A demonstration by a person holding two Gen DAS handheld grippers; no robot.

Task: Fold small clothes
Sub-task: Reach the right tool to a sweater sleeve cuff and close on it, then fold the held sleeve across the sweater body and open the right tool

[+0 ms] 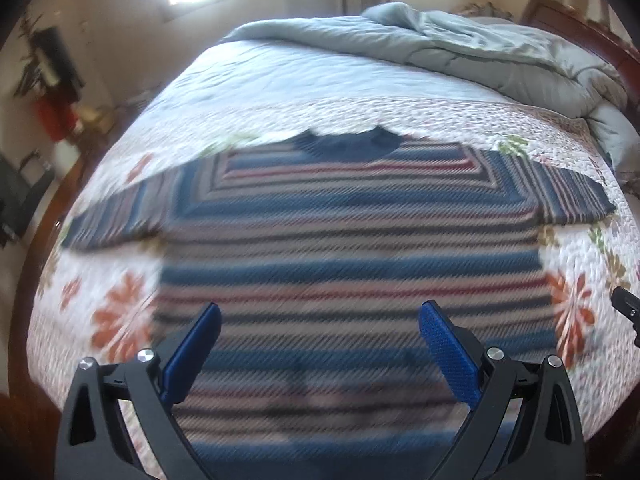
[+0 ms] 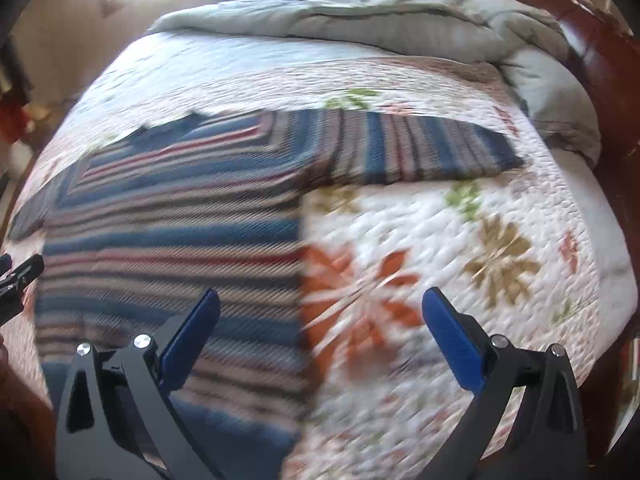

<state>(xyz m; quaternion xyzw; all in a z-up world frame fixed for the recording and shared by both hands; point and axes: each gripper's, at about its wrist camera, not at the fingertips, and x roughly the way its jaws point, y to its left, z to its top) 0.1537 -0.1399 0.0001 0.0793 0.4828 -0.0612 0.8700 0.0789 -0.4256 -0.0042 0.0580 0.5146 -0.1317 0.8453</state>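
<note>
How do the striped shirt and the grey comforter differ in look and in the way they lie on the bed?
The striped shirt carries blue, red and pale bands; the grey comforter is plain. The shirt lies spread flat with both sleeves out, on the floral quilt; the comforter is bunched in folds at the far end of the bed. The shirt is near the open tongs of both grippers; the comforter is far from them. Both rest on the bed, held by neither gripper.

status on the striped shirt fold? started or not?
Done: the striped shirt lies spread flat on the floral quilt, both sleeves out.
In hand: nothing. The left gripper and right gripper are both open, with no cloth between the fingers.
Left: every fold; no sleeve or hem is turned over yet.
</note>
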